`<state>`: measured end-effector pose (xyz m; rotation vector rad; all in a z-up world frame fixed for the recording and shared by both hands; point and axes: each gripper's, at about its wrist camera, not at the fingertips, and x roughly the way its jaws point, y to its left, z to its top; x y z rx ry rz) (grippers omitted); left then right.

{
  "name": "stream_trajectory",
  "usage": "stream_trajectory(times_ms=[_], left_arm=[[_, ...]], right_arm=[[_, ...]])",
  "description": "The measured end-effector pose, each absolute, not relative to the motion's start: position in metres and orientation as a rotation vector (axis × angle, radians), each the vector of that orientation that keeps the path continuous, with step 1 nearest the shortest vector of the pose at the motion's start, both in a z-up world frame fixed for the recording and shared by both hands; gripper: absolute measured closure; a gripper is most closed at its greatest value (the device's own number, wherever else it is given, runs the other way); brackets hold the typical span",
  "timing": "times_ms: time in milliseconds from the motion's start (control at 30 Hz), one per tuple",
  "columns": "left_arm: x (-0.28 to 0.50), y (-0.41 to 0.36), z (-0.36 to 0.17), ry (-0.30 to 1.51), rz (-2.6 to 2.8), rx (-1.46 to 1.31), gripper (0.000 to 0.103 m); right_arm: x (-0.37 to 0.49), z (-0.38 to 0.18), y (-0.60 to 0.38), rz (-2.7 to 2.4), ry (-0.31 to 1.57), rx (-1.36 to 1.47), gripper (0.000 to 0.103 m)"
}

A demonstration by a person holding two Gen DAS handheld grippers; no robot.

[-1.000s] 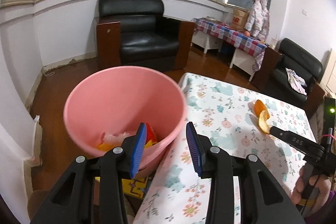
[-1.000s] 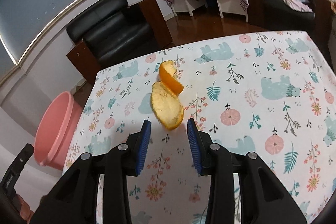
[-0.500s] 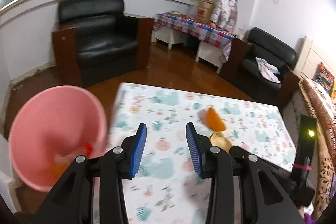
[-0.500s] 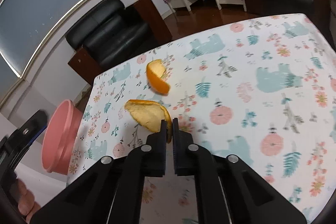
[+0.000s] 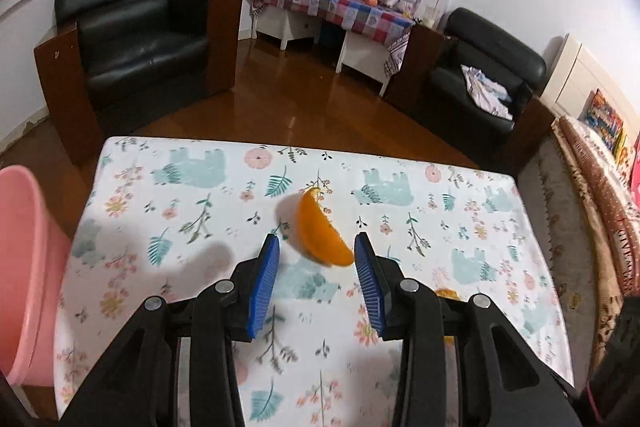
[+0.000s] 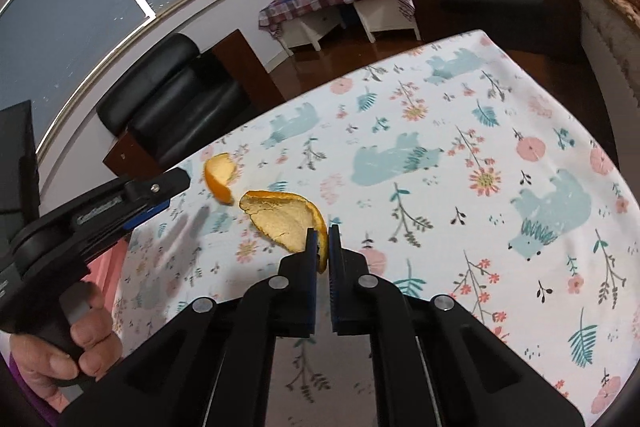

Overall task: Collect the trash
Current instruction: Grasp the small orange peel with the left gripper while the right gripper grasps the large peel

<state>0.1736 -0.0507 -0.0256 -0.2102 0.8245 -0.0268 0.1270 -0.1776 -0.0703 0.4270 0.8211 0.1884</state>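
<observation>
Two orange peels are on the patterned tablecloth. My right gripper (image 6: 323,235) is shut on the edge of the large peel (image 6: 280,223) and holds it just above the cloth. The smaller peel (image 5: 318,233) lies on the table between the open blue pads of my left gripper (image 5: 316,263), which hovers right over it. This peel also shows in the right wrist view (image 6: 220,175), with the left gripper (image 6: 160,195) beside it. The pink bin (image 5: 24,275) stands off the table's left edge.
The table (image 5: 460,267) is covered by a white cloth with bears and flowers. Black armchairs (image 5: 136,31) stand beyond it on a wooden floor. A checked-cloth side table (image 5: 332,7) is at the back wall. A sofa edge (image 5: 592,187) lies to the right.
My left gripper swung from over the pink bin to the smaller peel on the table. My right gripper closed on the large peel and lifted it slightly.
</observation>
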Motion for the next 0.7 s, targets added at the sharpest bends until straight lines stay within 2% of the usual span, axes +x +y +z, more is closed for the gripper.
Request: stream_trajectory(times_ms=[333, 567, 700], left_arm=[[0.207, -0.066, -0.051, 0.883, 0.010, -0.234, 0.065], [0.207, -0.064, -0.054, 0.878, 0.056, -0.185, 0.082], [0.199, -0.056, -0.053, 0.873, 0.079, -0.200, 0.087]], right_arm=[[0.132, -0.075, -0.179, 0.205, 0.822, 0.474, 0.098], [0.131, -0.074, -0.182, 0.213, 0.815, 0.480, 0.098], [0.132, -0.075, -0.182, 0.216, 0.817, 0.482, 0.098]])
